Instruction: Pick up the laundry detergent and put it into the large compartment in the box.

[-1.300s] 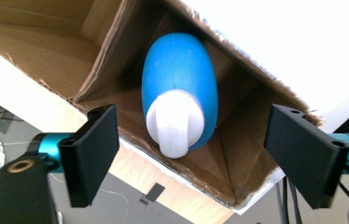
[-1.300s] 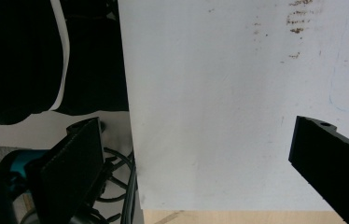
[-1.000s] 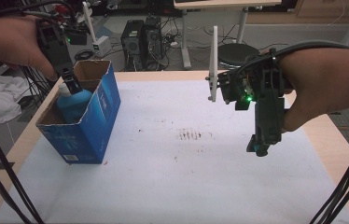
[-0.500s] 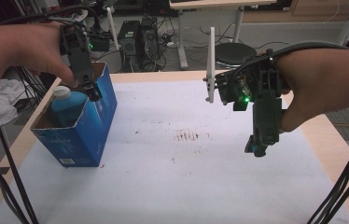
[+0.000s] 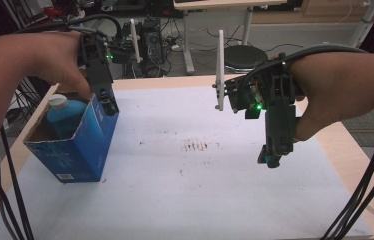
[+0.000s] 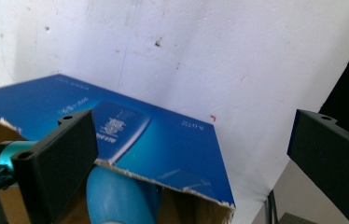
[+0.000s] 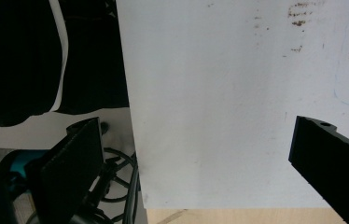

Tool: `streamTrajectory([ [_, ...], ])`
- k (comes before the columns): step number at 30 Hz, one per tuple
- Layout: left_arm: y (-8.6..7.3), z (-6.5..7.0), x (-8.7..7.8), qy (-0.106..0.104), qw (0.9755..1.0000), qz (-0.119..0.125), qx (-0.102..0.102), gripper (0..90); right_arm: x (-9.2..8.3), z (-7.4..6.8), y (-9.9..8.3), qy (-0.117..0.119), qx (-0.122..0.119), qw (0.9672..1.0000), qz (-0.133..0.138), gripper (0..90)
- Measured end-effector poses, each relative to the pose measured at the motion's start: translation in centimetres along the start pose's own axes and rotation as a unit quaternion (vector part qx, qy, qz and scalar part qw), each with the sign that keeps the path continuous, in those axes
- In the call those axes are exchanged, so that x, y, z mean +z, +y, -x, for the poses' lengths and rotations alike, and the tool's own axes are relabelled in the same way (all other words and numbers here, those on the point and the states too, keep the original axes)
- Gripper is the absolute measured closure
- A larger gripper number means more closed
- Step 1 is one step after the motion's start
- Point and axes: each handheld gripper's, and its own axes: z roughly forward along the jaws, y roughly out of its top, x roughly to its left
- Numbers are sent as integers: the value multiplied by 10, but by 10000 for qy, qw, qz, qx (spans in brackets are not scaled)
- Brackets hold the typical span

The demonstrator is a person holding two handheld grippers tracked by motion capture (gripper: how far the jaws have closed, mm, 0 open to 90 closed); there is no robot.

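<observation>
1. Blue bottle (image 5: 66, 116) stands upright in the blue cardboard box (image 5: 82, 150), long axis vertical, white cap (image 5: 58, 101) pointing up, at the table's left side.
2. Box top is open with torn edges; the box sits slightly skewed on the white table sheet (image 5: 200, 200).
3. My left gripper (image 5: 106, 100) is at the box's far right rim. Its jaws have just been opening and now stand wide; I see nothing between them but the box edge (image 6: 163, 172) below.
4. My right gripper (image 5: 272, 157) hangs over the sheet, well apart from the box, pointing down, jaws wide, empty.
5. Brown smudges (image 5: 197, 146) mark the sheet's middle.
</observation>
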Motion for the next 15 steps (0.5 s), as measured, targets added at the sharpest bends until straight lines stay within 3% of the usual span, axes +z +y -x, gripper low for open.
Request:
streamTrajectory([
  [9,19,3,25,-112,9990,-25,440,17,-2,-1,0,-12,70,10000,-4,23],
  [15,28,-3,36,-222,9981,-46,570,16,-5,1,-1,-9,82,10000,-21,23],
])
